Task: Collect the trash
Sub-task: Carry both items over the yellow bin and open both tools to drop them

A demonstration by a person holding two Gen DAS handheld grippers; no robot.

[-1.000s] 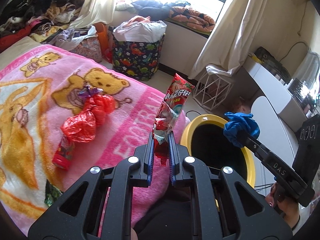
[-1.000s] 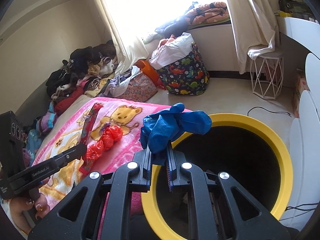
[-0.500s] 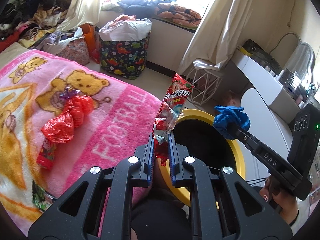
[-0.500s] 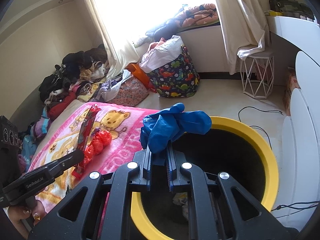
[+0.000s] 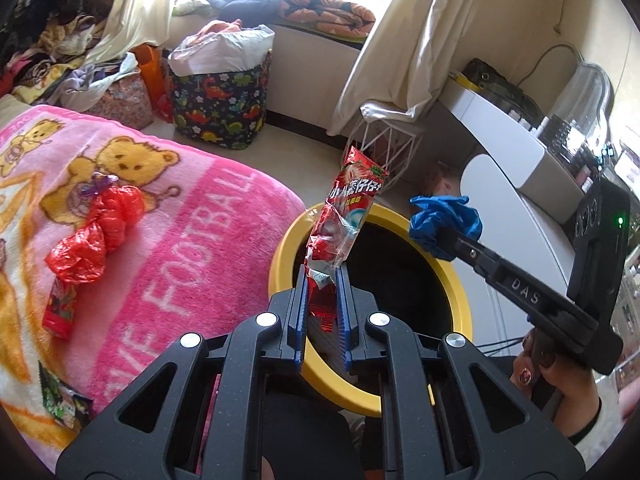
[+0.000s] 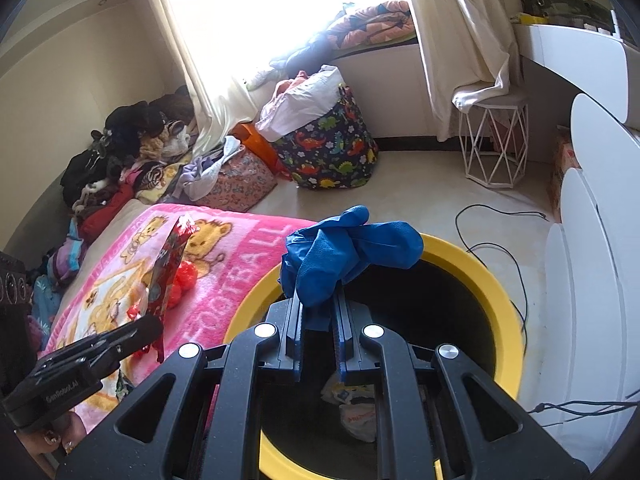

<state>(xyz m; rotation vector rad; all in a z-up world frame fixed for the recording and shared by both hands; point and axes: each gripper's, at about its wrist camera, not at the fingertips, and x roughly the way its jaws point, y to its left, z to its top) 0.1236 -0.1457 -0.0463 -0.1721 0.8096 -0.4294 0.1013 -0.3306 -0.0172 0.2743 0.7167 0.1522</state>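
Left gripper point(image 5: 322, 276) clamped on red strawberry snack wrapper point(image 5: 344, 220), pinched at its lower end, long axis standing up and tilted slightly right. Right gripper point(image 6: 318, 300) clamped on crumpled blue glove point(image 6: 348, 248), bunched above the jaws.

Yellow-rimmed bin point(image 5: 460, 292) directly ahead of and below both tools, beside edge of pink bear blanket point(image 5: 192, 240). In left wrist view, wrapper overlaps near-left arc of rim, only partly over the dark opening. In right wrist view, glove sits over the left part of the opening, well inside rim point(image 6: 472, 264). Right hand judged better placed for a drop; left probably needs a bit more travel toward bin centre, else tall wrapper may tip onto rim or blanket.

Some trash already at bin bottom point(image 6: 356, 412). Still on blanket: red plastic bag point(image 5: 94, 236), small red packet point(image 5: 60, 308) just below it, green wrapper point(image 5: 64, 400) near blanket edge. Nothing released yet.
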